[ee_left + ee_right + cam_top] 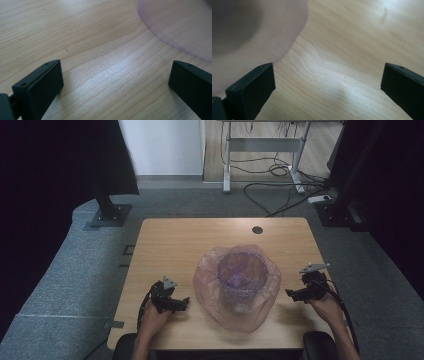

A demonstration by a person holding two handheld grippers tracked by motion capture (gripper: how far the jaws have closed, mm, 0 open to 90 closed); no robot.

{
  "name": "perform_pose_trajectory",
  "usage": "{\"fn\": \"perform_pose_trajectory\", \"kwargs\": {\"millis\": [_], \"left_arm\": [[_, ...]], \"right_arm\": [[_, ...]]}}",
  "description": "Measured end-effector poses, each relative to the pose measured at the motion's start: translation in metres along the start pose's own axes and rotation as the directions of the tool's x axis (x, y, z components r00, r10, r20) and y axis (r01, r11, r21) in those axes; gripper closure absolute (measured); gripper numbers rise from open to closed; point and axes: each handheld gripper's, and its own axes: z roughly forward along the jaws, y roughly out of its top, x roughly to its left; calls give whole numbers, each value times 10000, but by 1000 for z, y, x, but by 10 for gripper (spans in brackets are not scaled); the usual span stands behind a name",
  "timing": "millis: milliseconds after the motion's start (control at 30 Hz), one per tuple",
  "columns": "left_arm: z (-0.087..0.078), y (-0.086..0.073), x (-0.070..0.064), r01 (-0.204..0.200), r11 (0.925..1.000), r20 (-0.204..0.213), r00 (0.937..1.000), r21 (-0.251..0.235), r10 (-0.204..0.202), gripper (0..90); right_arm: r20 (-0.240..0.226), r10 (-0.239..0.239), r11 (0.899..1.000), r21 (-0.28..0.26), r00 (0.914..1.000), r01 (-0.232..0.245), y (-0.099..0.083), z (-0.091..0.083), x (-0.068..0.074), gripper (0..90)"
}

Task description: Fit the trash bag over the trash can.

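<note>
A purple bin (241, 275) is standing in the middle of the frame on the wooden bench (170, 245), and a thin pinkish plastic bag (210, 285) is lining it, with its loose top folded out and spreading around the bin onto the wood. The left tool (184, 303) is sitting in the lower left of the high view, its jaws standing wide apart and holding nothing. In the left gripper view the bag's edge (180, 27) is lying in the upper right, clear of both jaws. The right tool (290, 293) is waiting at the lower right, jaws likewise spread and empty, with the bag's skirt (249, 37) blurring across the upper left of the right gripper view, just beside one jaw.

Judging from this, the person is getting ready to take hold of the bag from both sides. To do that well, each tool is probably best slid low along the wood so one jaw passes under the film and the other over it, then closed on a good fold rather than the very rim, which may slip out. Pulling evenly from both sides should keep the light bin from tipping or sliding.
</note>
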Motion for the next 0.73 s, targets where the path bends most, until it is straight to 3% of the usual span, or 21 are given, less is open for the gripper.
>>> {"fn": "perform_pose_trajectory", "kwargs": {"millis": [233, 333, 400, 500, 733], "left_arm": [[0, 0, 0, 14, 10000, -11, 10000, 0, -14, 0], [0, 0, 0, 20, 10000, -27, 10000, 1, -20, 0], [0, 0, 0, 23, 10000, -30, 10000, -2, -23, 0], [0, 0, -1, 25, 10000, -35, 10000, 2, -25, 0], [0, 0, -1, 27, 10000, -43, 10000, -1, -27, 0]], "right_arm": [[-53, 1002, 9940, -439, 9950, -1004, -27, 28, -4, 0], [87, 1230, 9912, -501, 9924, -1224, -37, 37, -6, 0], [268, 1157, 9912, -677, 9929, -1137, -42, 39, -7, 0], [427, 1413, 9842, -1133, 9890, -1357, -47, 39, -10, 0], [501, 1484, 9832, -1146, 9877, -1419, -48, 39, -10, 0]]}}
